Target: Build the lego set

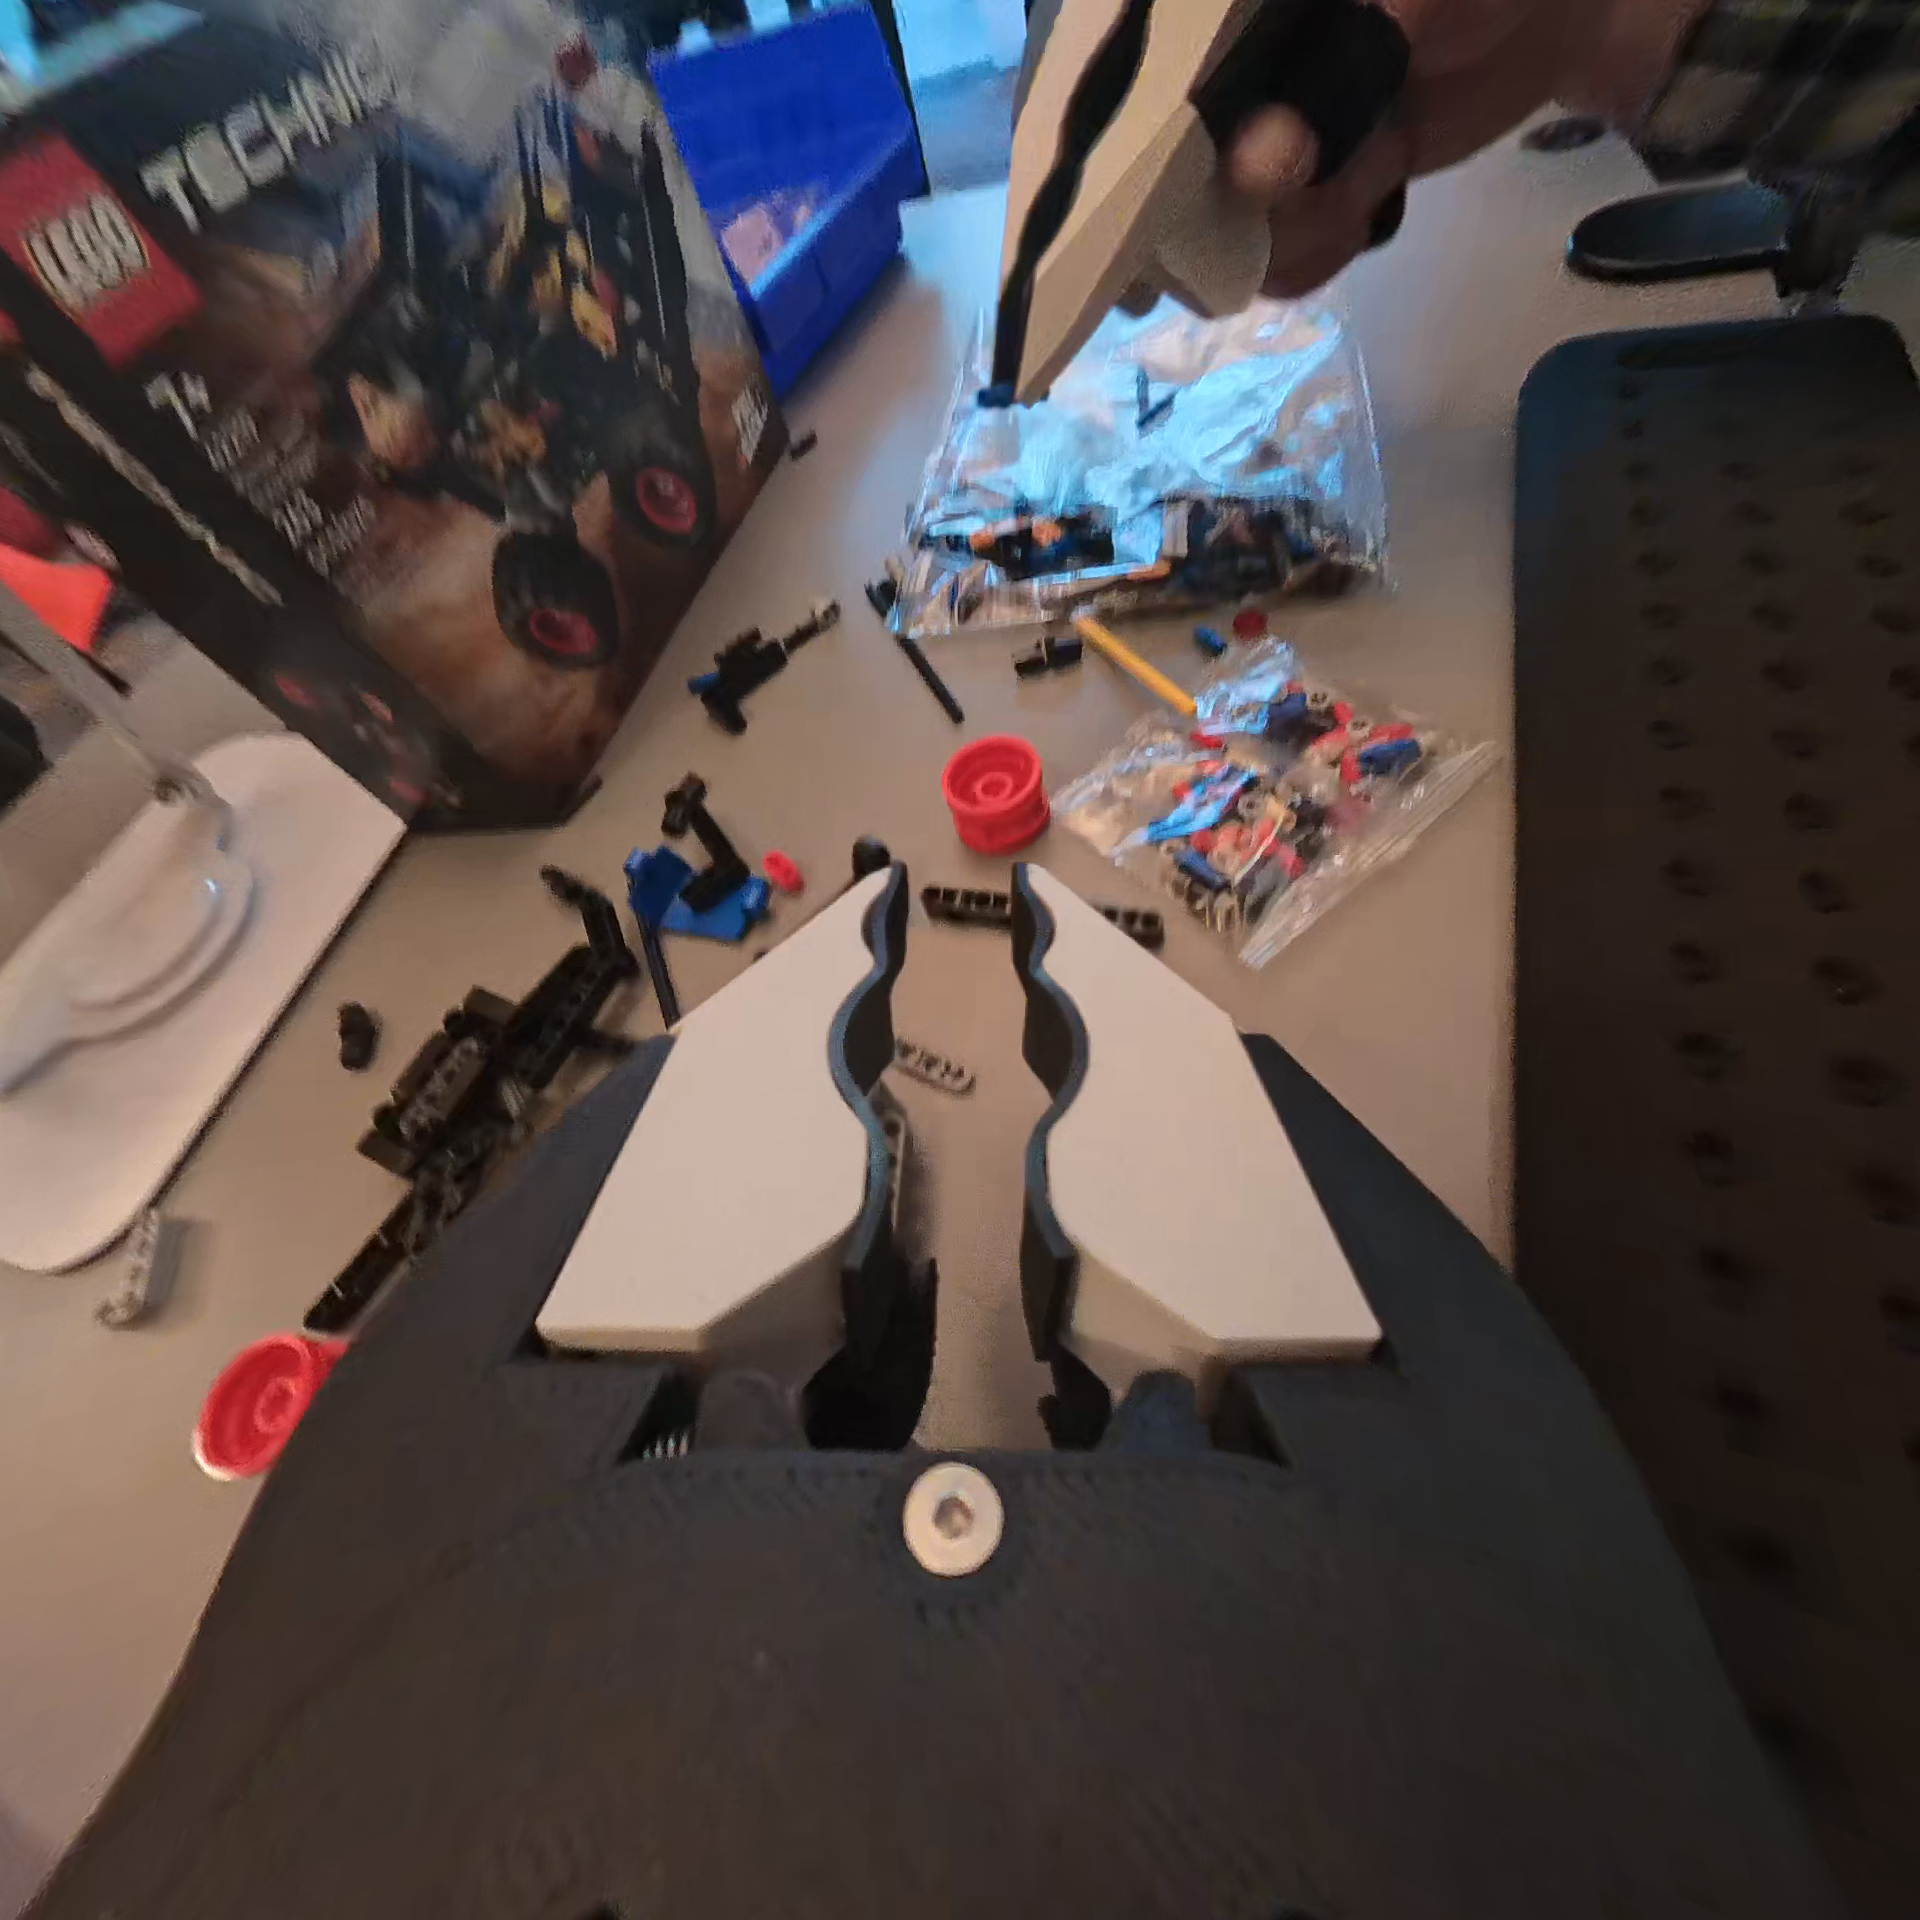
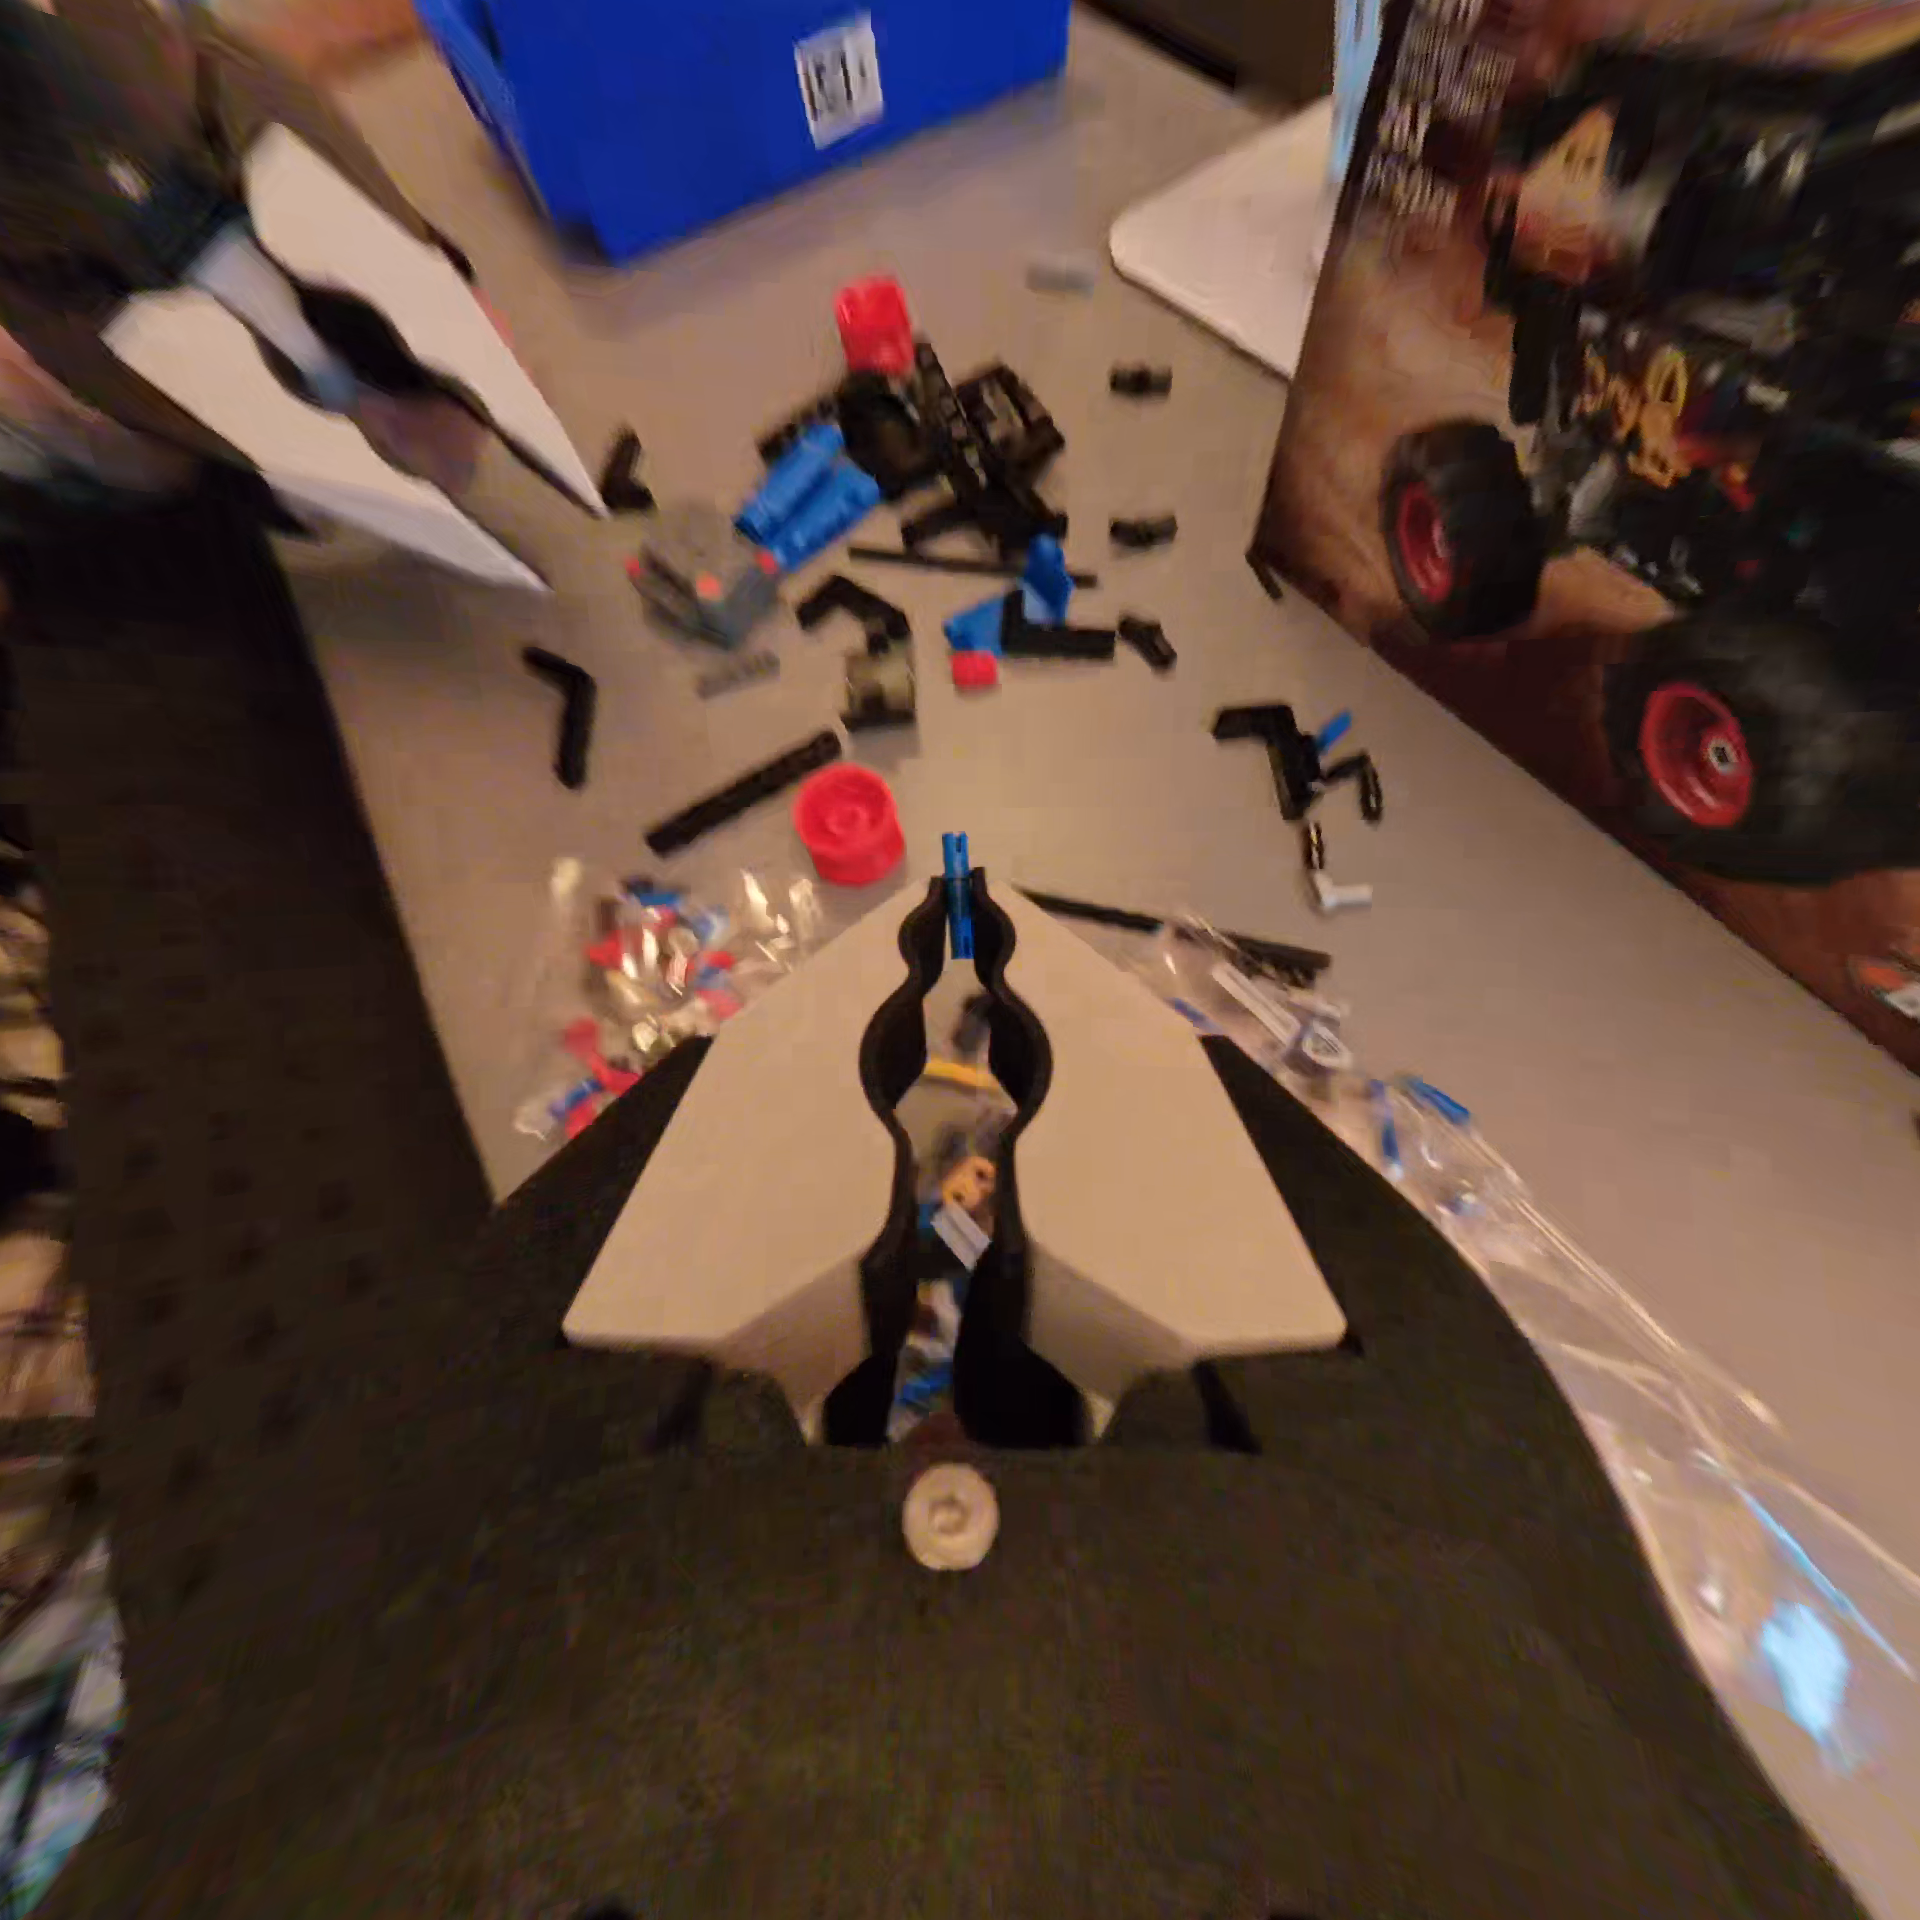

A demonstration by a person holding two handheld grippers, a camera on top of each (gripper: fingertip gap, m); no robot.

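Observation:
My left gripper (image 1: 958, 888) is open and empty, low over the table. A black beam (image 1: 966, 902) lies on the table just beyond its tips, with a red wheel hub (image 1: 994, 795) behind that. My right gripper (image 2: 958, 891) is shut on a small blue pin (image 2: 955, 883), which sticks out past the fingertips. In the left wrist view the right gripper (image 1: 1013, 387) hangs over the large parts bag (image 1: 1164, 488) with the blue pin (image 1: 993, 395) at its tips. A black part-built assembly (image 1: 499, 1081) lies at left; it also shows in the right wrist view (image 2: 935, 436). The left gripper (image 2: 571, 549) shows there at upper left.
The set's box (image 1: 364, 416) stands at left, with a blue bin (image 1: 790, 197) behind it. A small bag of red and blue parts (image 1: 1278, 810), a yellow axle (image 1: 1132, 665) and loose black and blue pieces lie about. A black perforated mat (image 1: 1714, 831) is at right, a white stand base (image 1: 156, 987) at left, and a second red hub (image 1: 255, 1408) is near. My hands' fingertips stand some 15 cm from each other. My left tips are roughly 9 cm from the red wheel hub (image 1: 994, 795). The right gripper is farther from the black part-built assembly (image 1: 499, 1081), some 25 cm, than the left, some 15 cm. My right wrist view (image 2: 978, 434) looks at it from another angle.

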